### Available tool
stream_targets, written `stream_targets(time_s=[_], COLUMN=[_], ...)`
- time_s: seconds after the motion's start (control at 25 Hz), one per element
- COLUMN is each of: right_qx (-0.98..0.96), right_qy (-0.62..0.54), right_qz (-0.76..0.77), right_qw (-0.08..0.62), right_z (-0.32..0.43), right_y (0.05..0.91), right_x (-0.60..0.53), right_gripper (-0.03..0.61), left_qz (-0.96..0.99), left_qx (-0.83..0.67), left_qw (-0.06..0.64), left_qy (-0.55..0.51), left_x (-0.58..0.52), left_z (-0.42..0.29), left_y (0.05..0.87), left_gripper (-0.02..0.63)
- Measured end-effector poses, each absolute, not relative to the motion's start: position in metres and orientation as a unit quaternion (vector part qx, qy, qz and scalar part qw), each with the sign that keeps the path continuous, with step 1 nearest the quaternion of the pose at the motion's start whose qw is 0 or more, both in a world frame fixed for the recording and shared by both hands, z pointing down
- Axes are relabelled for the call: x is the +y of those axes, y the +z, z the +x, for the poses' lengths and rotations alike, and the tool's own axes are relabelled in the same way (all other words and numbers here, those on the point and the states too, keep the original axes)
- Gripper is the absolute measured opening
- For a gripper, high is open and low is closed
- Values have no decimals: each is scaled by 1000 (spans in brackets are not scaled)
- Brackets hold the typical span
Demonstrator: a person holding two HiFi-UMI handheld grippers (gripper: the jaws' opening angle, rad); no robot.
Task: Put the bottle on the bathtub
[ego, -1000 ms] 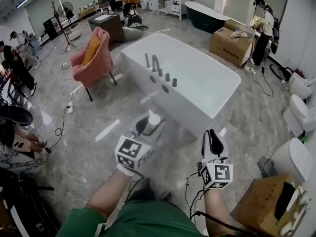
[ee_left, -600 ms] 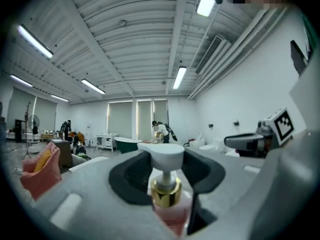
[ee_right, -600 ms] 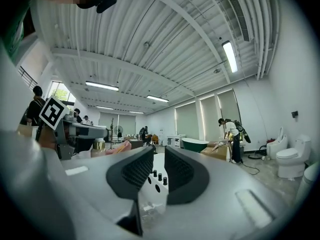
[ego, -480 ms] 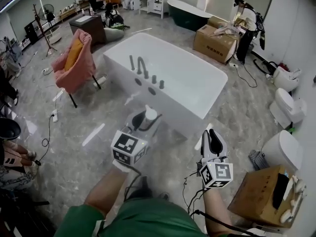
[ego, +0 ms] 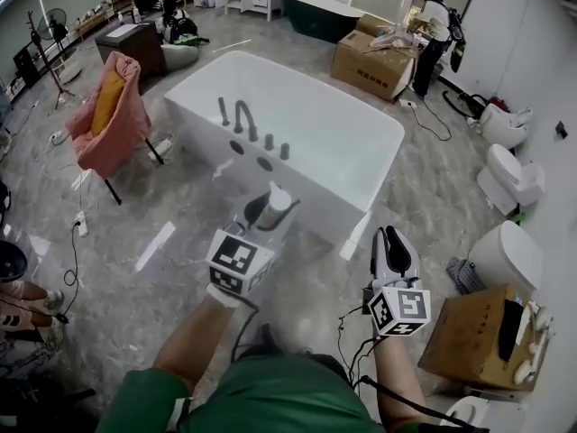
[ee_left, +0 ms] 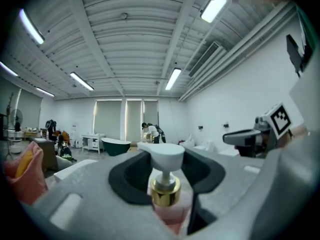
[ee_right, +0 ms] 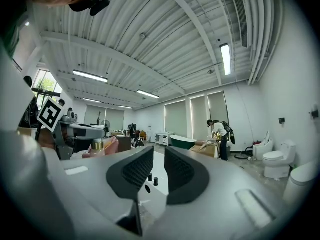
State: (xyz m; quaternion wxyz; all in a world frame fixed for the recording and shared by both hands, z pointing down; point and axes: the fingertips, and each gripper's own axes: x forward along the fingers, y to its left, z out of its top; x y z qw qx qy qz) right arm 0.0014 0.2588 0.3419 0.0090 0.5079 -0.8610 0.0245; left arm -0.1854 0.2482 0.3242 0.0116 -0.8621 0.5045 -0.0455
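The white bathtub (ego: pixel 193 115) stands in the middle of the grey floor, its near rim just beyond my hands. My left gripper (ego: pixel 268 211) is shut on a pump bottle (ego: pixel 273 202) with a white pump head, gold collar and pink body. It holds the bottle upright over the floor just short of the tub's near side. In the left gripper view the bottle (ee_left: pixel 165 196) fills the space between the jaws of the left gripper (ee_left: pixel 165 171). My right gripper (ego: pixel 391 249) hangs to the right, near the tub's near corner. Its jaws are almost together with nothing between them in the right gripper view (ee_right: pixel 159 173).
A dark faucet (ego: pixel 242 117) and knobs sit on the tub's left deck. A pink chair (ego: pixel 110 120) stands left of the tub. Cardboard boxes (ego: pixel 371 61) (ego: pixel 469 343) and toilets (ego: pixel 510 177) (ego: pixel 505 256) stand at the back and right. A person (ego: pixel 433 27) stands far off.
The person has stepped closer to the bathtub, so it sits nearer and lower in view. The left gripper still holds the bottle, now closer to the near rim. The right gripper keeps its pose.
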Motion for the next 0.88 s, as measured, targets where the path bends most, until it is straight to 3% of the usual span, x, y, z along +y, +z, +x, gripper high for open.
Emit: stream_targets(time_s=[0.56,0.88], right_qx=[-854,-860], right_qy=[8,42], right_qz=[518,508], right_qw=[45,24], right_z=[-24,2], right_y=[367,383], right_x=[193,120], right_gripper=[52,52], left_qz=[-869,-864], left_qx=[491,497], left_qw=[-13,-20], left_qy=[-63,-79], left_x=[176,114], left_z=[-203,-178], left_y=[361,369], left_gripper=[170,169])
